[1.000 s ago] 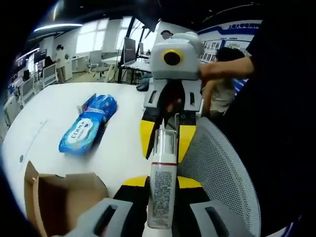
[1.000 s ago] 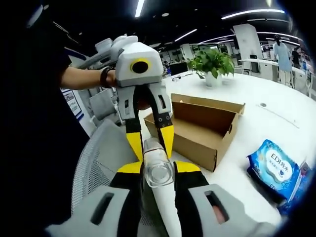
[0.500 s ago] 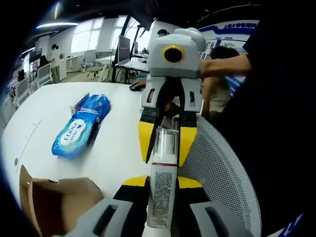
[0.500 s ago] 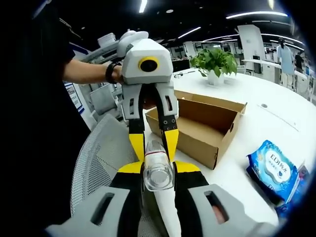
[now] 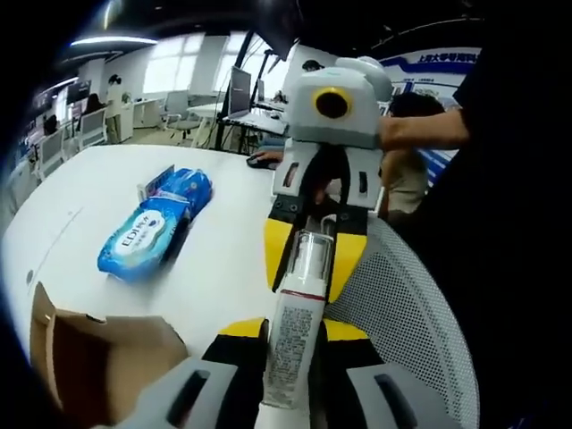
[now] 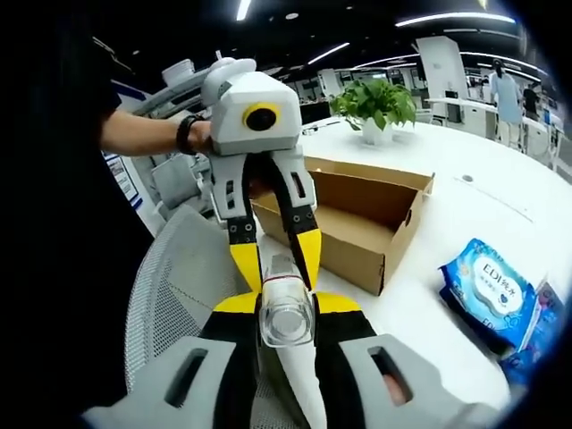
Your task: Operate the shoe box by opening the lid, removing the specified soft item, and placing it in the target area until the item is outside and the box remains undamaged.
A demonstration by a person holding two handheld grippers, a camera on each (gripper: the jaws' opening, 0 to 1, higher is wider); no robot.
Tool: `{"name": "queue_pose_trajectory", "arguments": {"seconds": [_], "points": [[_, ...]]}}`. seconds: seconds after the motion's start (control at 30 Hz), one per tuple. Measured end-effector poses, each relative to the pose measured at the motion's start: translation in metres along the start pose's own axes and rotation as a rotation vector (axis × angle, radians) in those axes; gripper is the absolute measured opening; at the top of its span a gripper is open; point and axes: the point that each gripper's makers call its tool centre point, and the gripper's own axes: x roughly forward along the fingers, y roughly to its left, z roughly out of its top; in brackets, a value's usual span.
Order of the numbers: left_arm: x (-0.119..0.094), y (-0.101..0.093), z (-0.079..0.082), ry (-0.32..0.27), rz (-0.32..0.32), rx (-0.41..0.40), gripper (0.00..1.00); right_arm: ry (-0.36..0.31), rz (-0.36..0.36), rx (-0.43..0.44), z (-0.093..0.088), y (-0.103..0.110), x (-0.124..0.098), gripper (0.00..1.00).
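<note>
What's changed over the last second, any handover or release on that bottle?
No release: the white bottle stays clamped at both ends, left gripper on its body, right gripper on the clear cap end. Only small camera sway with the hands. The open cardboard box and the blue wipes pack lie on the white table as before.

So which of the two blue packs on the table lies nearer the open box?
The pack with the white EDI label. It lies between the cardboard box and the darker blue pack, which sits on its far side.
</note>
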Motion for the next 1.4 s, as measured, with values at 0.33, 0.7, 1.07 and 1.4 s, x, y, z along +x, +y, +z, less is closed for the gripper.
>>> {"name": "queue_pose_trajectory", "arguments": {"seconds": [0.33,0.7,1.07,1.4], "points": [[-0.006,0.016,0.005,-0.110,0.103,-0.097,0.24,-0.030,-0.052,0.065,-0.003,-0.015,-0.015,0.19],[-0.036,0.029,-0.004,-0.359,0.272,-0.363,0.28,-0.074,-0.125,0.170,-0.021,-0.026,-0.031,0.19],[-0.076,0.044,-0.058,-0.542,0.545,-0.683,0.28,-0.170,-0.201,0.260,-0.021,-0.044,-0.058,0.19],[-0.086,0.029,-0.098,-0.543,0.657,-0.772,0.28,-0.181,-0.242,0.294,-0.029,-0.057,-0.071,0.19]]}}
